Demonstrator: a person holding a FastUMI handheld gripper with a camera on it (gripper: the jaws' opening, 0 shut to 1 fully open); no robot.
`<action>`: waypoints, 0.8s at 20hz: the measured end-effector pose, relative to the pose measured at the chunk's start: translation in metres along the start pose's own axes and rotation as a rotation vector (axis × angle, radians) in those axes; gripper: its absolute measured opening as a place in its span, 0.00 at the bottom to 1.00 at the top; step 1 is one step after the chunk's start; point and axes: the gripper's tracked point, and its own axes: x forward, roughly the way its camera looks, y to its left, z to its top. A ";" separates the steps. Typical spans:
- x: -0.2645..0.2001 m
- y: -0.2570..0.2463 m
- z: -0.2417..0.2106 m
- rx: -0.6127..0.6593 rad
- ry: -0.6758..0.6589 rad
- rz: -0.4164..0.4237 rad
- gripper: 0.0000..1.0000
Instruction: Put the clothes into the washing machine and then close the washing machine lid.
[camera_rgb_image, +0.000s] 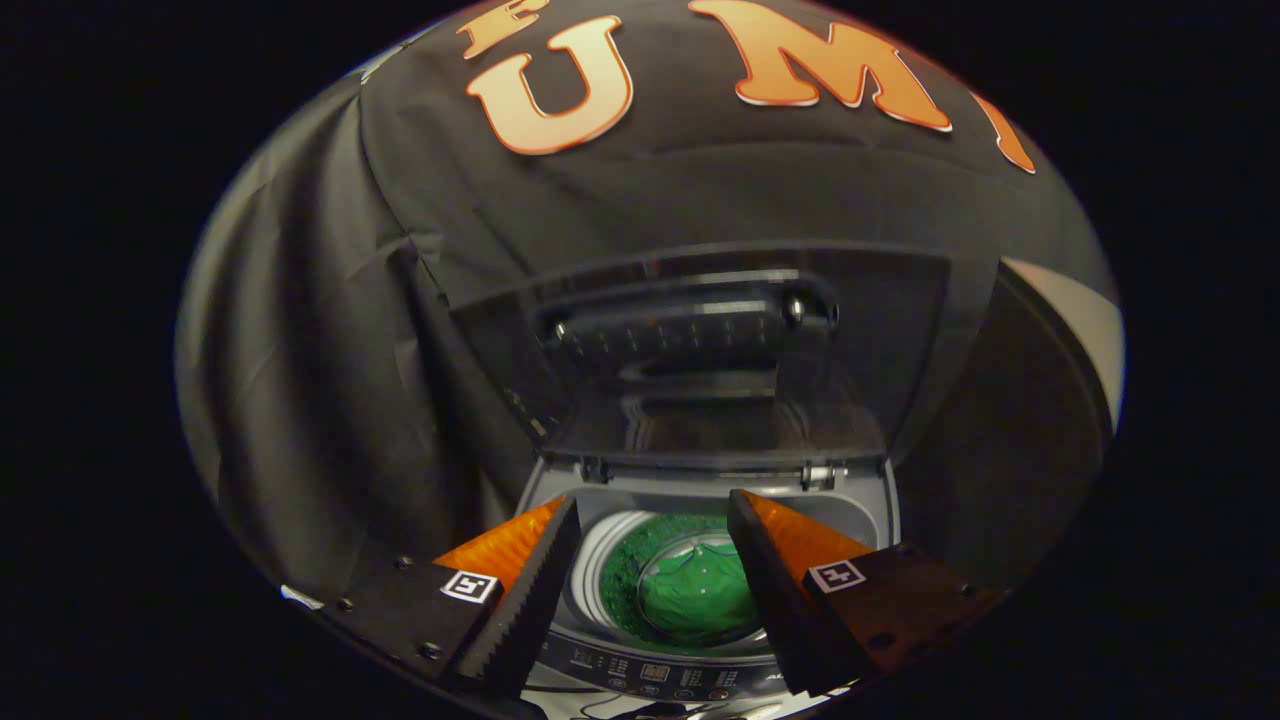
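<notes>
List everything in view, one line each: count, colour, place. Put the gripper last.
washing machine: one, grey, top-loading, below and ahead of the gripper.
lid: one, dark and see-through, raised upright at the back of the machine.
drum: one, pale rim, open, seen between the fingers.
clothes: one green bundle, lying inside the drum.
control panel: one, dark strip with buttons, along the machine's near edge.
booth wall: one, black cloth, behind and beside the machine.
gripper: one, fingers spread open above the drum, holding nothing.
</notes>
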 end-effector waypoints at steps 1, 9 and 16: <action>-0.001 0.004 0.010 0.004 -0.025 0.010 0.97; -0.002 0.000 0.081 -0.057 -0.190 0.001 0.97; 0.036 -0.017 0.135 -0.096 -0.248 -0.052 0.97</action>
